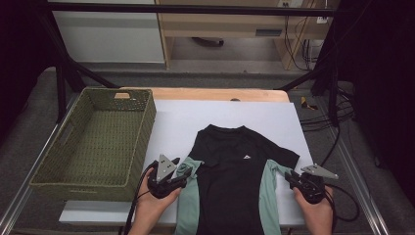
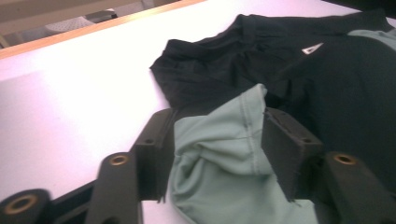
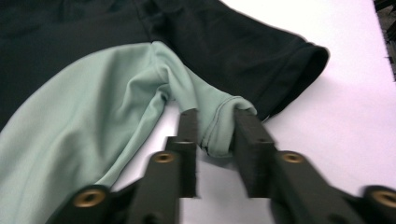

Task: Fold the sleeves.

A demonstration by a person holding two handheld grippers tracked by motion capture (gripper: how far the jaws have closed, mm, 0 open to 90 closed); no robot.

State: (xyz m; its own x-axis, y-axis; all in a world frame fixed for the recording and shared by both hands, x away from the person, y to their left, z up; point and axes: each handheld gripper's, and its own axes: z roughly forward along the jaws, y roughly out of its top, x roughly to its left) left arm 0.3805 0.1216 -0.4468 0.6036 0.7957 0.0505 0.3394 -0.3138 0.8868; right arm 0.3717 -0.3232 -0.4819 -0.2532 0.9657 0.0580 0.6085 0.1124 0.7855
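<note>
The shirt (image 1: 232, 181) lies flat on the white sheet (image 1: 186, 122) that covers the table, collar away from the person, just right of the green basket (image 1: 98, 142). It is black with a small pale logo on the chest and mint panels down both sides; its lower part runs off the bottom edge of the high view.

The left gripper (image 1: 182, 179) sits at the shirt's left edge. In the left gripper view a bunched mint fold (image 2: 219, 158) lies between the two black jaws, which stand partly apart; the cloth touches the right jaw, and a gap shows between it and the left one, so it lies loose rather than pinched.

The right gripper (image 1: 289, 177) sits at the shirt's right edge, beside the black sleeve (image 3: 280, 60). In the right gripper view its jaws stand narrow, with a hemmed mint fold (image 3: 219, 126) between them; both pads meet the cloth and pinch it.
</note>
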